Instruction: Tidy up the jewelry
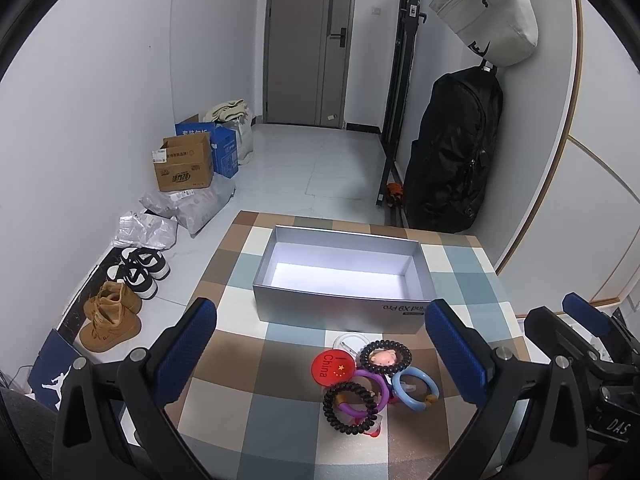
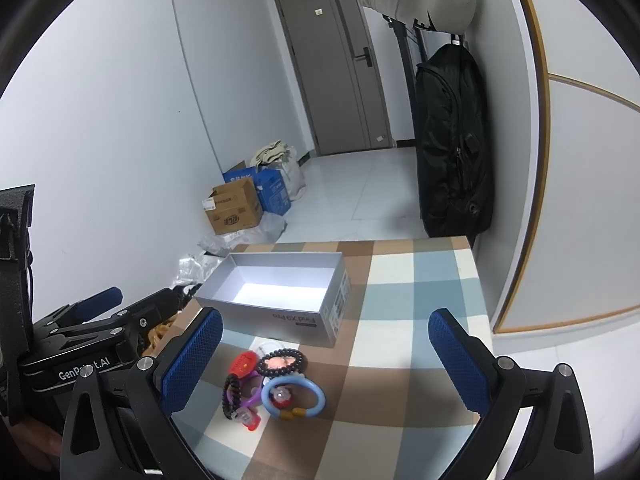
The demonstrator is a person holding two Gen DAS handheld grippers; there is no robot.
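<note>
Bracelets (image 1: 372, 376), light, springy and tangled, lie piled just near of the empty box (image 1: 340, 276); both grippers (image 1: 326, 354) (image 2: 326, 354) hover wide apart, so pinch one ring's rim.

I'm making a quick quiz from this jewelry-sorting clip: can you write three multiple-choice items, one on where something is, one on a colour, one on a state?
1. Where does the jewelry pile lie?
A. Inside the box
B. On the checked cloth, on the near side of the box
C. On the floor by the shoes

2. What colour is the round "China" badge?
A. Red
B. Green
C. White

3. What is the state of the silver box?
A. Closed with a lid
B. Open and full of rings
C. Open, with nothing seen inside

Answers:
1. B: the rings and hair ties sit on the checked cloth between the box and the camera.
2. A: its disc is bright red with a small flag.
3. C: no lid is on it and its pale floor shows bare in both views.
</note>
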